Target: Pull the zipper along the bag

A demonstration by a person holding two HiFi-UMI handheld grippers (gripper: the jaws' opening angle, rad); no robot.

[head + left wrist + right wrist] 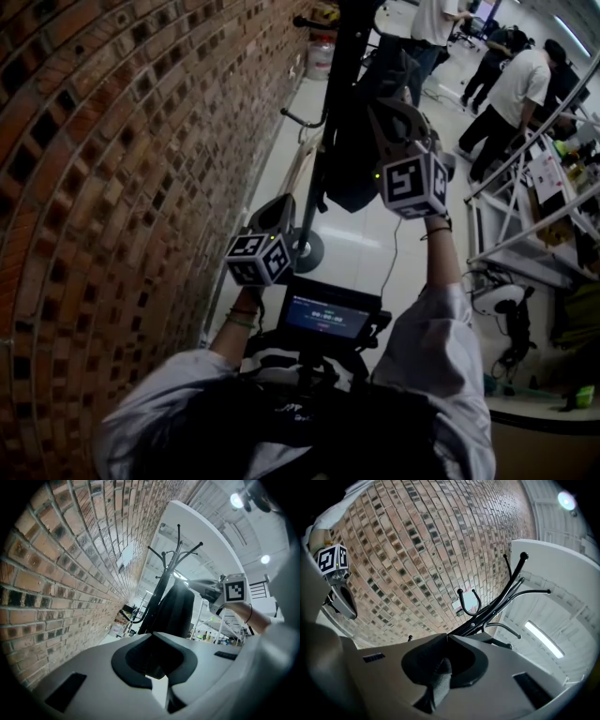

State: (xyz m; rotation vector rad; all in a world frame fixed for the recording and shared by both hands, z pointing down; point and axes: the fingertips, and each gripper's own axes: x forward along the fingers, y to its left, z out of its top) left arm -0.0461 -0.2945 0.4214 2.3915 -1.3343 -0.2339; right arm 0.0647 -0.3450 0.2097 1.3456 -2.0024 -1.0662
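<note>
Sleeves [439, 342], bag [352, 169], glossy floor [370, 234], brick wall [112, 159]

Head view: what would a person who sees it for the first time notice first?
The brick wall fills the left side. Beside it, a black bag hangs on a dark coat stand at the top centre, and the right tool is raised to it, shut on a dark strip. The left tool is lower, near the wall.
</note>
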